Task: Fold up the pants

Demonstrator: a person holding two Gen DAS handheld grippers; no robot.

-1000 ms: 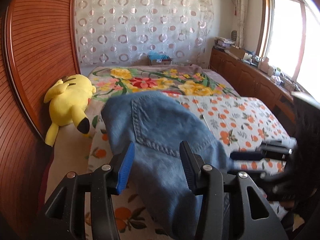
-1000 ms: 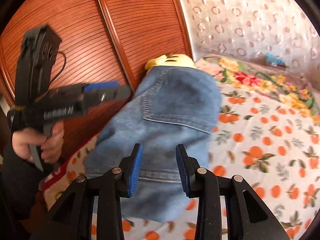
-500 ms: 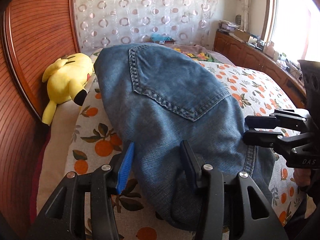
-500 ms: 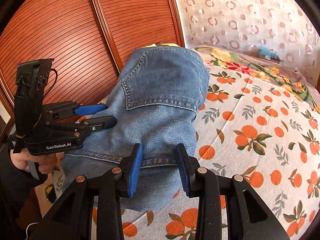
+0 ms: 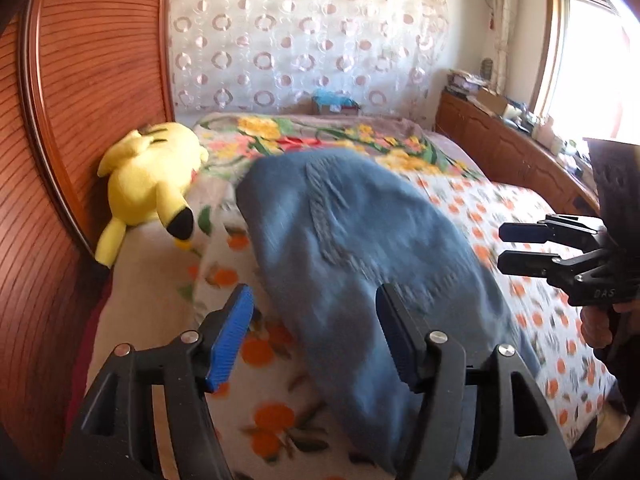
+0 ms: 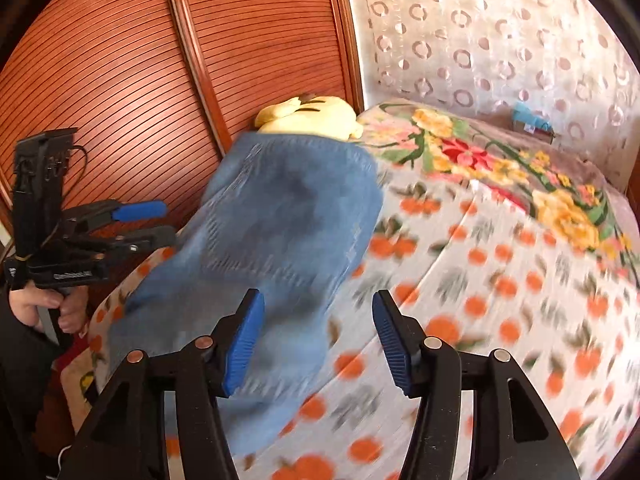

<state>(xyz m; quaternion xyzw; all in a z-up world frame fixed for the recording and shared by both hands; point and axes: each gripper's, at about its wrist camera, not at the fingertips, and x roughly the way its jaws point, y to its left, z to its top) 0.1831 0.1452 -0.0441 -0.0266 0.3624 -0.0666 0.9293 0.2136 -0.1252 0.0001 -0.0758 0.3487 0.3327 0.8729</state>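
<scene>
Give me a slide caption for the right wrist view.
Right claw open above folded blue jeans on an orange-print bedspread.

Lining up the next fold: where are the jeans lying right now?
The jeans lie folded on the orange-print blanket, near the bed's wardrobe-side edge, just in front of the yellow plush toy.

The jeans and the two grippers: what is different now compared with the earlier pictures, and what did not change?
Both grippers let go: the left gripper and the right gripper have just been opening, and their pads no longer pinch the jeans, which they held half a second ago. The released jeans lie folded on the bed cover, farther from both cameras. The yellow plush toy stayed by the wooden headboard.
</scene>
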